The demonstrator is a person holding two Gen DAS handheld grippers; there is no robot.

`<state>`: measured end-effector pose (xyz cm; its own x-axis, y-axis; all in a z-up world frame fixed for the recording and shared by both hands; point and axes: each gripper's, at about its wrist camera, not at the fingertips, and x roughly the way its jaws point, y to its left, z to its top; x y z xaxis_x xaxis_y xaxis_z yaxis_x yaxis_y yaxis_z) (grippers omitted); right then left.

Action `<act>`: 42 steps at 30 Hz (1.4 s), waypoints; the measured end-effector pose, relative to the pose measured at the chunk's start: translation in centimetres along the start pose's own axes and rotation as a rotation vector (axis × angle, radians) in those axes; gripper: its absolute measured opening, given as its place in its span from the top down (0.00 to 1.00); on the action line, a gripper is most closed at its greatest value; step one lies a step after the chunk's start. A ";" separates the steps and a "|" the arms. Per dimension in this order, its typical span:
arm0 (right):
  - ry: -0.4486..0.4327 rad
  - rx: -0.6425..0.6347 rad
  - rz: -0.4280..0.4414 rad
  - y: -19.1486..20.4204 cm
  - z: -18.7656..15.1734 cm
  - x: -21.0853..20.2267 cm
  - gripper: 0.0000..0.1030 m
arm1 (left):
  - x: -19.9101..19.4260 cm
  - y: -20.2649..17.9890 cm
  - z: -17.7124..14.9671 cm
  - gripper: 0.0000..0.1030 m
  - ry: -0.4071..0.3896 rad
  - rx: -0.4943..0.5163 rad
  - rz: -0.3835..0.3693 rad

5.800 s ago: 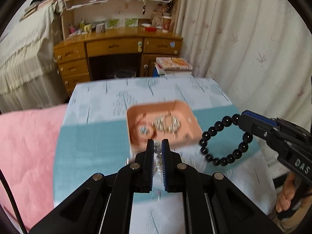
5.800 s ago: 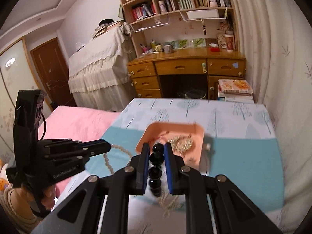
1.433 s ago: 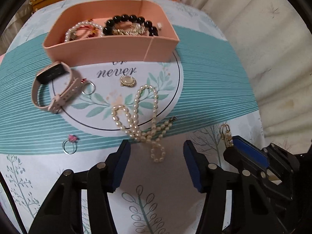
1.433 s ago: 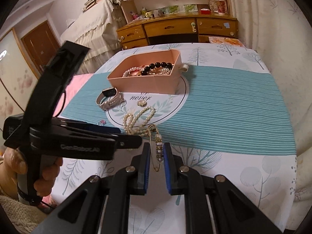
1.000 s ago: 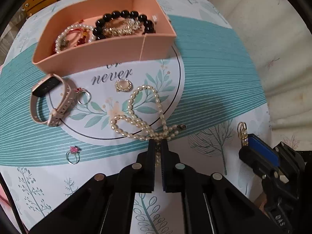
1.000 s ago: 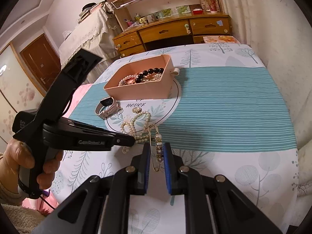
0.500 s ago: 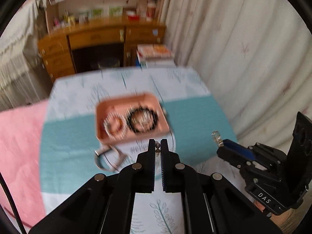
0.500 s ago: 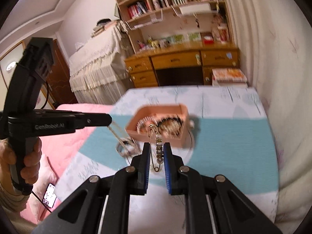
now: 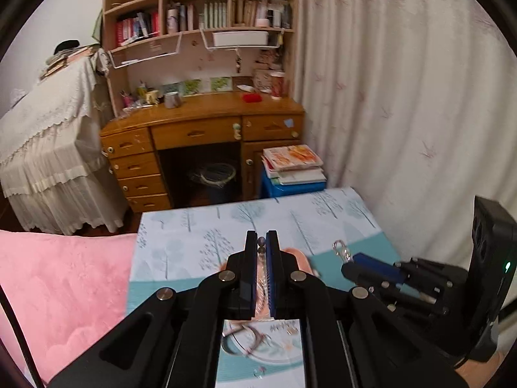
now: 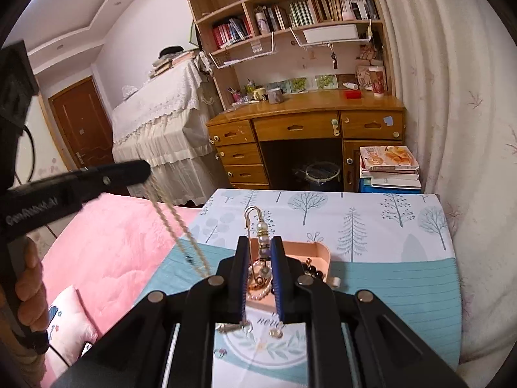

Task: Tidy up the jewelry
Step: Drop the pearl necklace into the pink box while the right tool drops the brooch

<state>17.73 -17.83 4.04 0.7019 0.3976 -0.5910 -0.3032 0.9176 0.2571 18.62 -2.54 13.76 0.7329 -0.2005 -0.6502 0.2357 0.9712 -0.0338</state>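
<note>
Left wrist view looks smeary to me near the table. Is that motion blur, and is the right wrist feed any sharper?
Left wrist view: the pink tray and tablecloth print near the left gripper are smeared, the far desk crisp. Right wrist view: the pearl necklace hanging from the left gripper is streaked, but the beaded pin in the right gripper is sharp. Both bend straight lines at the edges.

Both fisheye views ride above the counter (image 9: 181, 242), looking forward and slightly downward along their own gripper fingers toward the wooden desk (image 9: 200, 123) and bookshelf (image 10: 290, 9) in the upper half of each frame. Each catches the other gripper at its edge: right gripper (image 9: 347, 257) lower right, left gripper (image 10: 142, 169) at left. Both share the pink tray (image 10: 318, 252) close below.
</note>
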 end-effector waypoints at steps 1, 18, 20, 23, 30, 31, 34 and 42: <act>0.008 0.001 -0.002 -0.1 0.1 0.6 0.87 | 0.5 0.2 0.2 0.97 0.000 -0.003 0.004; 0.289 0.124 0.017 -3.2 -1.7 16.5 0.87 | 16.2 3.6 -3.1 0.97 0.171 -0.083 -0.039; 0.323 0.133 0.022 -3.6 -2.3 17.8 0.87 | 17.8 4.0 -4.1 0.97 0.205 -0.093 -0.040; 0.368 0.154 0.040 -3.7 -3.1 19.4 0.87 | 19.4 4.6 -5.5 0.97 0.243 -0.093 -0.036; 0.426 0.187 0.057 -3.5 -4.2 20.7 0.86 | 20.4 5.4 -7.8 0.59 0.285 -0.078 0.006; 0.418 0.183 0.040 -3.6 -4.3 20.5 0.86 | 20.2 5.5 -7.8 0.41 0.280 -0.080 0.013; 0.402 0.219 0.045 -4.1 -4.6 19.7 0.85 | 19.1 6.3 -8.2 0.18 0.254 -0.101 0.027; 0.310 0.222 0.073 -3.4 -5.3 14.6 0.85 | 15.9 5.9 -10.6 0.18 0.278 -0.049 0.058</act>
<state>25.58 -15.12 -9.48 0.4453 0.4749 -0.7590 -0.1748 0.8775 0.4465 24.95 1.37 -4.81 0.5396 -0.1081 -0.8350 0.1622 0.9865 -0.0229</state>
